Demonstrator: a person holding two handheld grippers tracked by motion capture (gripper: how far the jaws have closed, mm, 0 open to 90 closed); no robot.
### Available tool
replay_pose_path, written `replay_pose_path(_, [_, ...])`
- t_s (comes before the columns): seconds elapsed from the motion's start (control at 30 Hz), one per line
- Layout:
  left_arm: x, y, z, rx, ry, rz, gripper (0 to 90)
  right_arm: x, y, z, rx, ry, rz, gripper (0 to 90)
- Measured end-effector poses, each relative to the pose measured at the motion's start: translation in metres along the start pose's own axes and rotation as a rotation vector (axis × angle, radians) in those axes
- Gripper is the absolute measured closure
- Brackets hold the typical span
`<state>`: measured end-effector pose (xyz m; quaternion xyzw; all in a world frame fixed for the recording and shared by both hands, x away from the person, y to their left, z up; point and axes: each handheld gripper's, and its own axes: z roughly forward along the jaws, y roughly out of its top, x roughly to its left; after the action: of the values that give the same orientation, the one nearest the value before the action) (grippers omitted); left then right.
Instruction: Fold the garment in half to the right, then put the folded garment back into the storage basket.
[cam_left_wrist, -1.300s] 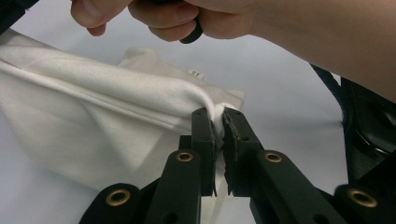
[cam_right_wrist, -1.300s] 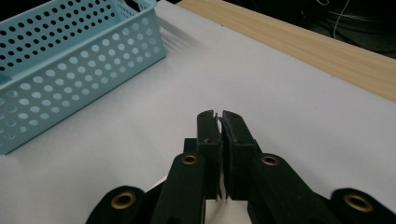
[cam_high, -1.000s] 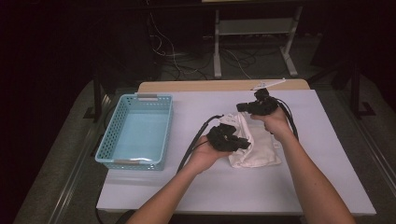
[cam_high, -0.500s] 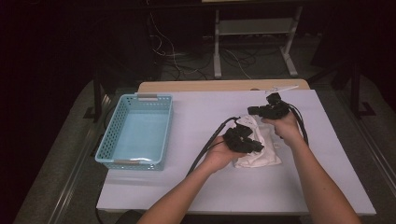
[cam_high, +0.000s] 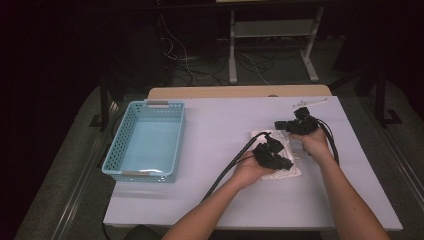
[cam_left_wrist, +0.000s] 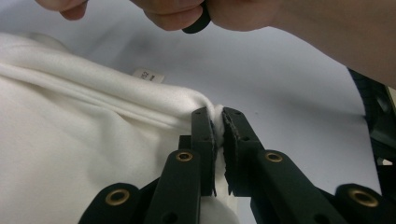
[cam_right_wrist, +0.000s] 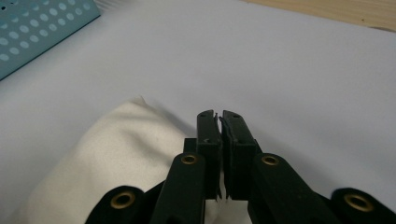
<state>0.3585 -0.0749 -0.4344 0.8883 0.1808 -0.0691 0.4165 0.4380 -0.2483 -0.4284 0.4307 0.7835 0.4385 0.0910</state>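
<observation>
High view: white cloth (cam_high: 280, 155) lies on the white table (cam_high: 220, 200), right of centre, folded small. Left gripper (cam_high: 274, 156) sits on the cloth's near-left part; right gripper (cam_high: 295, 125) is at its far-right corner. Blue perforated basket (cam_high: 145, 141) stands at the table's left side, well apart from the cloth, with bare tabletop between them.

Edges and room: the widest open surface lies between basket and cloth and along the near edge. The cloth's right side has a narrower bare strip before the right table edge. A small pale object (cam_high: 309, 102) lies near the far right corner; too small to identify. A tan board (cam_high: 240, 92) runs along the far edge.

Left gripper view: jaws are clamped on a fold of the white cloth (cam_left_wrist: 93, 140), fabric bunched between the pads. A small sewn label (cam_left_wrist: 148, 75) shows on the cloth; its print is unreadable. The other hand (cam_left_wrist: 196, 11) crosses the top, cut off by the frame.

Right gripper view: jaws are drawn together with only a thin slit; the cloth (cam_right_wrist: 116, 154) lies under and left of them. Whether fabric is caught between the pads cannot be told, since the jaws hide that spot. A basket (cam_right_wrist: 37, 28) corner shows at top left.

Hidden: both grippers cover much of the cloth in the high view; its full outline is hard to make out.
</observation>
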Motion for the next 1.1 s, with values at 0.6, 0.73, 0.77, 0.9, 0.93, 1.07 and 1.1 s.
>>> replay_pose_path(0.6, [-0.005, 0.000, -0.002, -0.049, -0.022, -0.002, 55.7, 0.001, -0.010, -0.008, -0.028, -0.040, 0.033, 49.3])
replay_pose_path(0.73, [-0.008, 0.000, -0.014, -0.084, -0.016, 0.005, 47.2, 0.005, -0.007, -0.019, -0.042, -0.062, 0.029, 41.3])
replay_pose_path(0.77, [-0.008, 0.000, -0.018, -0.090, -0.016, 0.005, 46.1, 0.006, -0.006, -0.021, -0.044, -0.065, 0.027, 41.0])
replay_pose_path(0.9, [-0.007, -0.002, -0.029, -0.098, -0.006, 0.003, 39.1, 0.011, -0.006, -0.029, -0.040, -0.059, 0.031, 41.0])
replay_pose_path(0.93, [-0.006, -0.003, -0.032, -0.103, -0.004, 0.001, 37.0, 0.013, -0.006, -0.030, -0.034, -0.057, 0.029, 41.3])
replay_pose_path(1.07, [-0.003, -0.008, -0.047, -0.124, 0.037, -0.012, 29.5, 0.020, -0.011, -0.039, -0.012, -0.042, 0.015, 41.9])
replay_pose_path(1.1, [-0.002, -0.010, -0.050, -0.125, 0.047, -0.012, 27.5, 0.021, -0.013, -0.042, -0.009, -0.041, 0.016, 42.8])
